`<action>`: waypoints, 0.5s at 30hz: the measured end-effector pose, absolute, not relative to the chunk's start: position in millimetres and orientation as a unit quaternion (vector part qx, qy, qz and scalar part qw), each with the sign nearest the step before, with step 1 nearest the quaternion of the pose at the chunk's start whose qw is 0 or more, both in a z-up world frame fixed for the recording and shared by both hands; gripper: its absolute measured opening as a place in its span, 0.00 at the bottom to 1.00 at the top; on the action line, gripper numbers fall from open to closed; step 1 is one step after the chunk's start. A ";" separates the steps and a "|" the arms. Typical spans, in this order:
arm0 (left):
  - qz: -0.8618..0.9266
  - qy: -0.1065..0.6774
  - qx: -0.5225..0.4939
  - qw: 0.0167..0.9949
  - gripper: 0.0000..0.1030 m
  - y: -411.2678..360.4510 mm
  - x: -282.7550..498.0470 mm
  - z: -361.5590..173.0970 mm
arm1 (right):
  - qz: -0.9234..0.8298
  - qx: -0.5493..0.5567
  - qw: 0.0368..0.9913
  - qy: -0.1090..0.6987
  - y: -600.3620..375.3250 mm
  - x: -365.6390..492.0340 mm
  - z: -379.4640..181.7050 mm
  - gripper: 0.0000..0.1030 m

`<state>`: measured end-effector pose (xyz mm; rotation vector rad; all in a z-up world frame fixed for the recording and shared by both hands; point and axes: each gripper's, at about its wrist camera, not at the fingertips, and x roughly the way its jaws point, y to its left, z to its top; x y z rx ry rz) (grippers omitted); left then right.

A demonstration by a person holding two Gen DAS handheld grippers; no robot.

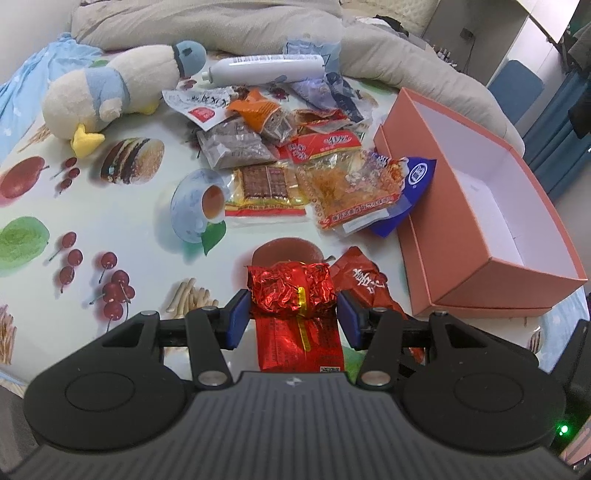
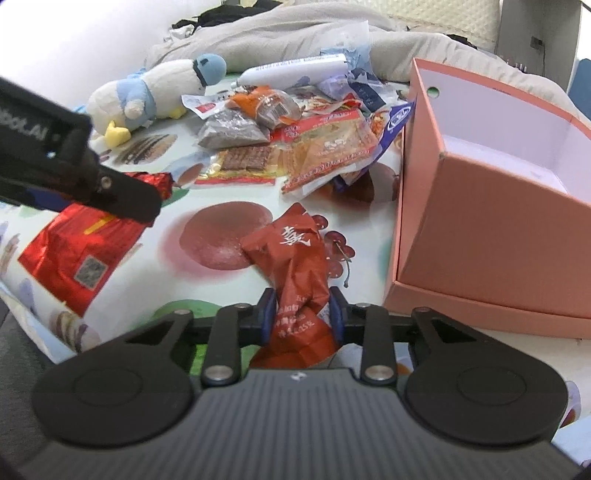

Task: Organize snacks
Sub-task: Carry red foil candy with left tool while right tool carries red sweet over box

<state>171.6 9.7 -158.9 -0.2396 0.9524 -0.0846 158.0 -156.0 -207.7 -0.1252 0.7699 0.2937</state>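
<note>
My left gripper (image 1: 292, 314) is shut on a shiny red foil packet (image 1: 295, 295); the packet also shows at the left of the right wrist view (image 2: 74, 254), under the left gripper's black finger. My right gripper (image 2: 302, 314) is shut on a matte red snack bag (image 2: 295, 258), which lies on the table and also shows in the left wrist view (image 1: 364, 280). An open pink box (image 1: 480, 206) stands at the right, white inside; in the right wrist view the box (image 2: 491, 229) is close on the right. A pile of snack packets (image 1: 295, 162) lies mid-table.
A plush duck (image 1: 107, 96) and a white bottle (image 1: 266, 68) lie at the back of the fruit-printed tablecloth (image 1: 110, 221). A beige quilt (image 1: 221, 22) is bunched behind them. The table's near edge drops off at the left in the right wrist view.
</note>
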 end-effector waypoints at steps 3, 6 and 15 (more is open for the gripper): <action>-0.042 0.449 -0.113 0.885 0.55 9.5 169.8 -151.2 | 0.146 -0.051 0.918 0.365 -158.6 152.8 -197.8 0.32; -0.044 0.440 -0.113 0.890 0.55 10.0 167.4 -142.0 | 0.148 -0.043 0.922 0.355 -161.5 146.4 -185.0 0.32; -0.050 0.402 -0.112 0.907 0.55 9.7 155.6 -96.6 | 0.146 -0.008 0.938 0.313 -176.2 129.0 -130.7 0.32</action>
